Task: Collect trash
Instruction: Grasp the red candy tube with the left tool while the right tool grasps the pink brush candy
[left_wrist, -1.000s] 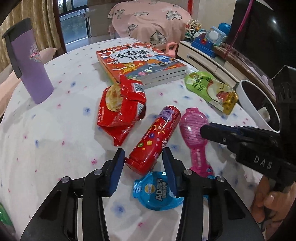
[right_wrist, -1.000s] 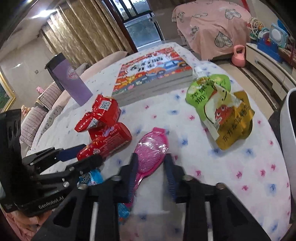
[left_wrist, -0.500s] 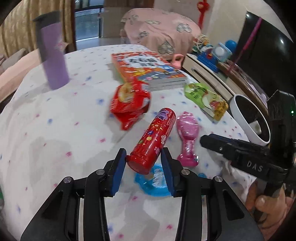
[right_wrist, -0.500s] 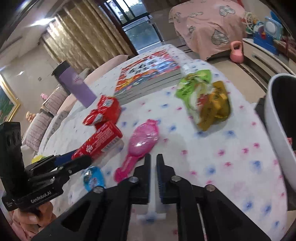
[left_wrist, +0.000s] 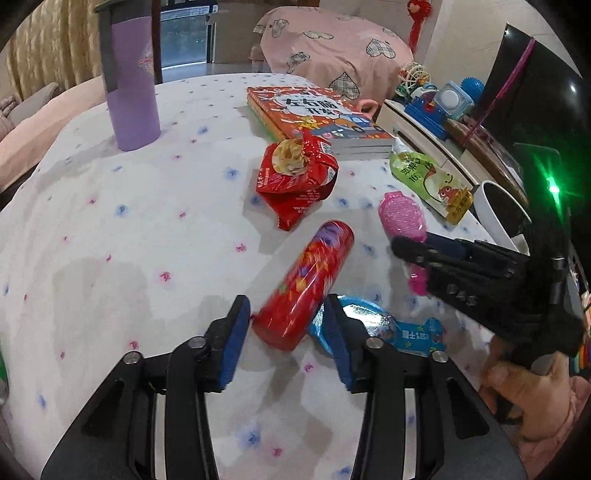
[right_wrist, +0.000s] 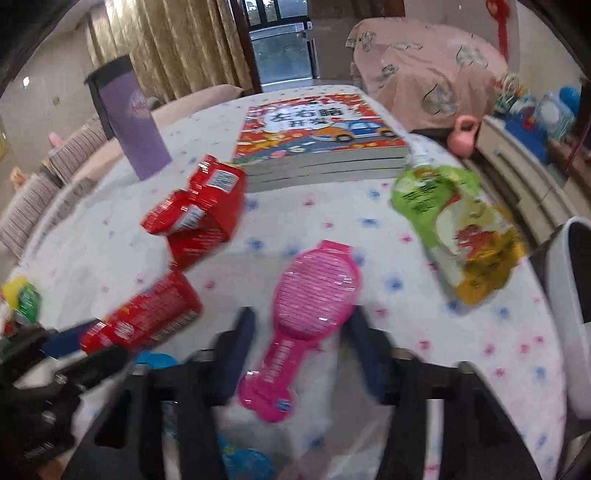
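My left gripper is opening its jaws around the near end of the red tube, which lies on the tablecloth between the pads, none clearly pressing, so I can line up a grab. My right gripper is opening too, straddling the pink wrapper without gripping it. The white bin waits at the table's right edge, I judge for the trash.

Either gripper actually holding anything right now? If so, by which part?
Nothing held. Left gripper jaws are opening around the red tube's near end; right gripper jaws are opening astride the pink package's neck.
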